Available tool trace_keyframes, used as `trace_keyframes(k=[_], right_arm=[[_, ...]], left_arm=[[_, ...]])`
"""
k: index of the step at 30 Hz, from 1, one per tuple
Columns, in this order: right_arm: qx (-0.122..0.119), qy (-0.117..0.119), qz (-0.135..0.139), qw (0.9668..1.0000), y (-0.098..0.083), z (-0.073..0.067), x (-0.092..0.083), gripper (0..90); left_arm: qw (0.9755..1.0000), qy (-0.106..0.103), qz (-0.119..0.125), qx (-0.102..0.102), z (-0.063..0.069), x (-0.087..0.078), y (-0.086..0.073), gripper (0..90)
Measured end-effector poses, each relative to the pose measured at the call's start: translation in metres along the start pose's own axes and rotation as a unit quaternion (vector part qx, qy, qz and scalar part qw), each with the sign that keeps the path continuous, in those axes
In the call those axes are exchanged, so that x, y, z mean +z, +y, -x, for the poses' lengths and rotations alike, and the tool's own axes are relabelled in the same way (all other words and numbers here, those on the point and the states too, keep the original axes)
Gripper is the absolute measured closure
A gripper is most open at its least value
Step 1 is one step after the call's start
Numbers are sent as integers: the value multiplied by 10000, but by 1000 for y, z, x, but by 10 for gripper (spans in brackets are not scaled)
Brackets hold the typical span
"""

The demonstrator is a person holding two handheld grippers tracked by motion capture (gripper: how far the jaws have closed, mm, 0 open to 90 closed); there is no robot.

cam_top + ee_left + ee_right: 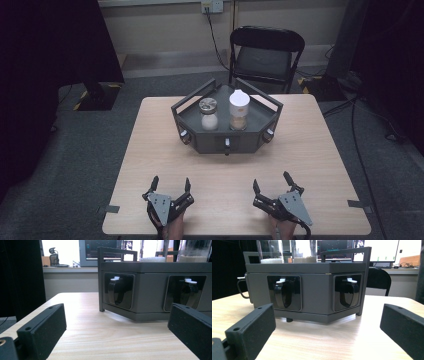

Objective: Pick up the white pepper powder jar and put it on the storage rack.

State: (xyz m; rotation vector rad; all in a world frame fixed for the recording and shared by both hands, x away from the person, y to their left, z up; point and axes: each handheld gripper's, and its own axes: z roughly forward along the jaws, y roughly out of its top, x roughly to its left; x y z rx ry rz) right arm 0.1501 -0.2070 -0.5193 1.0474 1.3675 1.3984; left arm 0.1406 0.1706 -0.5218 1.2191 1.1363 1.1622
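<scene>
Two jars (pixel 208 114) (pixel 239 110) in the rack (pixel 225 141); no readable labels.

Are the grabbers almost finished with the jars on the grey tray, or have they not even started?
It looks barely started. Nothing seems done: the jar with the metal lid and the jar with the white lid both stand on the grey tray. Nothing is in hand: the left gripper and right gripper rest open near the table's front edge, apart from the tray. Reaching for the tray or jars is all left.

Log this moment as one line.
left tongs open, idle | right tongs open, idle | two jars in grey tray
</scene>
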Motion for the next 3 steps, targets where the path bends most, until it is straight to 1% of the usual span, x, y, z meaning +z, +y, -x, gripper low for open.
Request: trace_keyframes(k=[3], right_arm=[[1,3,-1,10000,0,0,0,0]], left_arm=[[10000,0,0,1,0,0,0,12]])
